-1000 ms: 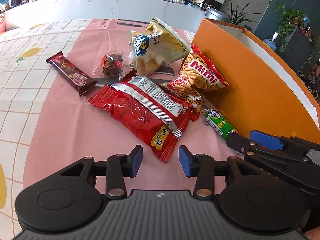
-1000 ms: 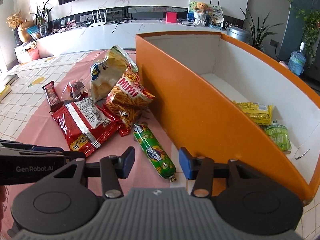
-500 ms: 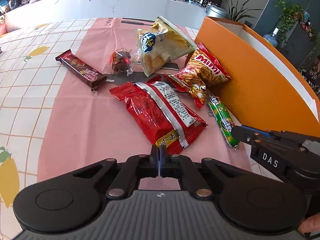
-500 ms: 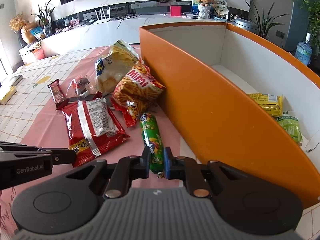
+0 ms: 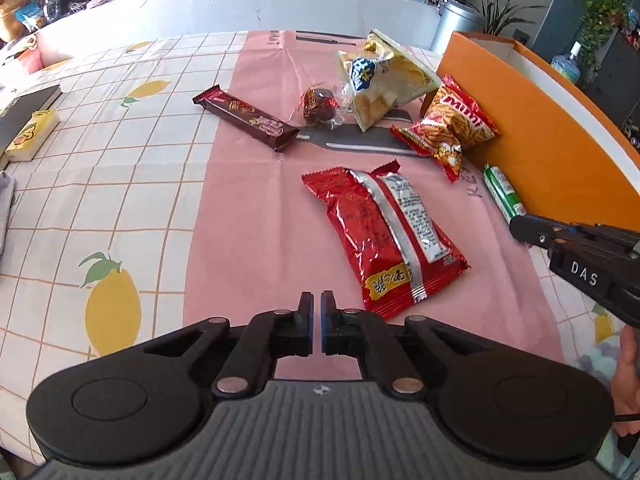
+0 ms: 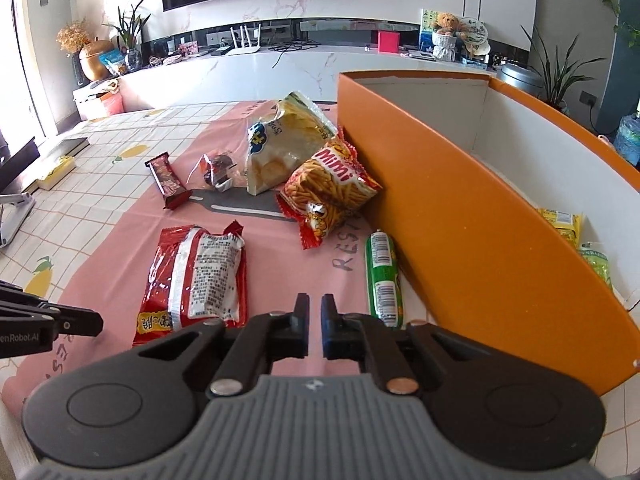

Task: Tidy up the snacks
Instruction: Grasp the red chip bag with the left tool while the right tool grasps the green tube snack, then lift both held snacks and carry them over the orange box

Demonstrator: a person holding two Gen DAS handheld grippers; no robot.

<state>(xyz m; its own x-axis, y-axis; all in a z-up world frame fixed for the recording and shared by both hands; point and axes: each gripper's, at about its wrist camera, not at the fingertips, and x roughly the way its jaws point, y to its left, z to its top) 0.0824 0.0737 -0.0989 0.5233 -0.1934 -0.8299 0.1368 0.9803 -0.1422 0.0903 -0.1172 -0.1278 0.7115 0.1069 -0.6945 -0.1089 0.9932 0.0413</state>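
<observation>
Both fingers pairs nearly closed, empty — left gripper (image 5: 314,322) behind crinkly red foil snack bag (image 5: 384,236); right gripper (image 6: 315,326) beside green plastic-wrapped sausage stick (image 6: 382,278), probably staged against tall orange cardboard box (image 6: 460,240) for loading.

snacks (image 6: 196,276) on mat, orange box (image 6: 472,236) (right)

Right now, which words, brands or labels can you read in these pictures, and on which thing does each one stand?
"Mimi": orange snack bag beside the orange box.
"DAS": side of the right claw.
"enRobot.AI", cut by the frame edge: left claw.
"RES", partly covered: pink mat.
Red bag, chip bag, chocolate bar, green sausage: print too small or blurred to read.
</observation>
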